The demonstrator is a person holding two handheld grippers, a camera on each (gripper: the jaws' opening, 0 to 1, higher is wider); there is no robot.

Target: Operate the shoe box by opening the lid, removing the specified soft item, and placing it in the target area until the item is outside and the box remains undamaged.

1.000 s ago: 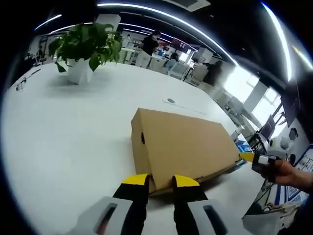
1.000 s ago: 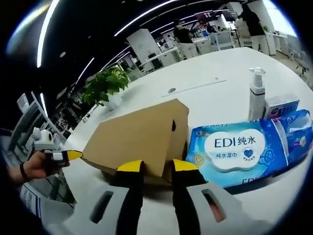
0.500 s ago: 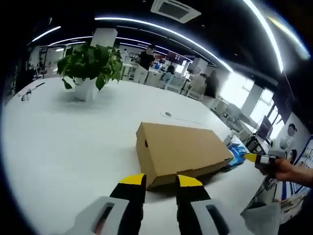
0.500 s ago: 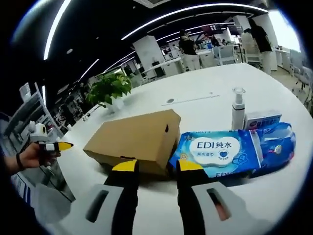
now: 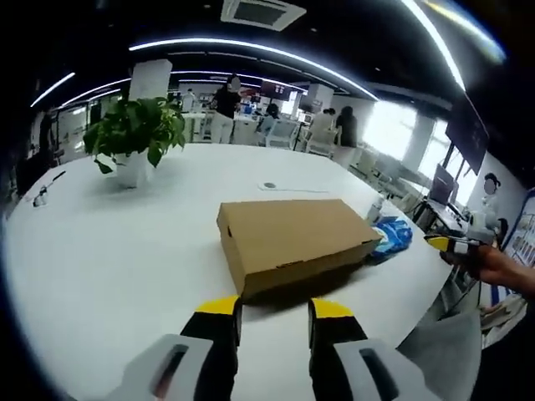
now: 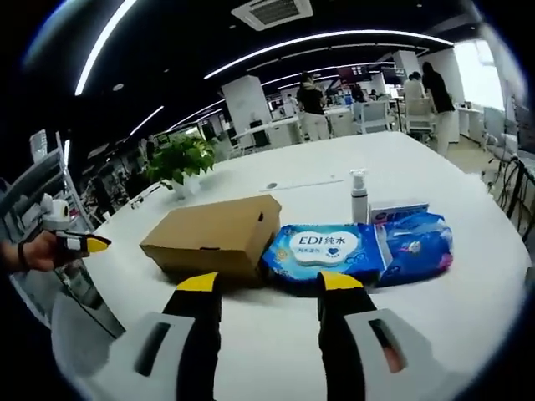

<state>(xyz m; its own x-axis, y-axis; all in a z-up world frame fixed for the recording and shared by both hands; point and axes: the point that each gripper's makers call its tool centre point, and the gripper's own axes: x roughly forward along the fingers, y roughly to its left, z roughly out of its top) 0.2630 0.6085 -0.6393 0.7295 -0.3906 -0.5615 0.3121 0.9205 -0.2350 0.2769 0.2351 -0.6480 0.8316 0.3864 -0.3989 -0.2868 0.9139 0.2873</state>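
Observation:
A brown cardboard shoe box [image 5: 292, 241] lies closed on the white table [image 5: 109, 251], lid down, with a small hole in its near end. My left gripper [image 5: 273, 311] stands open a short way in front of the box, nothing between its yellow-tipped fingers. In the right gripper view the same shoe box [image 6: 213, 236] sits left of centre, and my right gripper [image 6: 269, 286] is open, back from it. The right gripper's yellow tip [image 5: 440, 243] shows at the far right of the left gripper view; the left gripper's yellow tip [image 6: 94, 244] shows at the left of the right gripper view.
A blue wet-wipes pack [image 6: 327, 250] lies against the box, with a second blue packet [image 6: 415, 247], a pump bottle [image 6: 359, 197] and a small carton [image 6: 399, 210] beyond. A potted plant [image 5: 134, 140] stands at the table's far side. People [image 5: 224, 102] stand in the background office.
Both grippers have drawn back from the box, which now looks smaller and farther away. The jaws of both have widened a little. The box has not moved.

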